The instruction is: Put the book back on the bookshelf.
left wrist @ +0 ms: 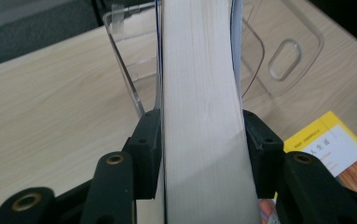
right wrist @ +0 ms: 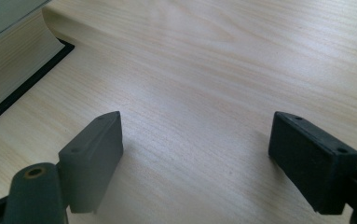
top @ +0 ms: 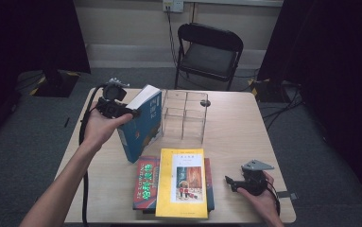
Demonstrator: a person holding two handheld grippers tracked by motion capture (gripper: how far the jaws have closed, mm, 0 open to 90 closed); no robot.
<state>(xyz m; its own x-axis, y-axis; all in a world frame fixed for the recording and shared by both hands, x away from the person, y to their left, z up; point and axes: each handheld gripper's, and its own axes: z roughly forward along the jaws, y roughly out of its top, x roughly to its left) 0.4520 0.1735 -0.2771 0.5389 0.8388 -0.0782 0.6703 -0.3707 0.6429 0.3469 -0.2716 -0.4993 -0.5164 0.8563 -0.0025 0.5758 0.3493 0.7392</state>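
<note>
I keep the left gripper (left wrist: pixel 203 135) clamped on the blue book (top: pixel 141 124), upright for slotting into the clear organizer (top: pixel 184 116) (right gripper (right wrist: pixel 211 158) fingers stand open above the counter (right wrist: pixel 223 60)).

My arms are bare, without sleeves. My left gripper (top: pixel 122 112) is black, and a thick black cable (top: pixel 82 137) hangs from it. On its top there is a small grey piece. My right gripper (top: pixel 231 182) is also black and carries a grey three-cornered plate (top: pixel 257 165). The jaws are matte black blocks with small screw holes, and the arms behind them have brass-coloured rivets.
</note>
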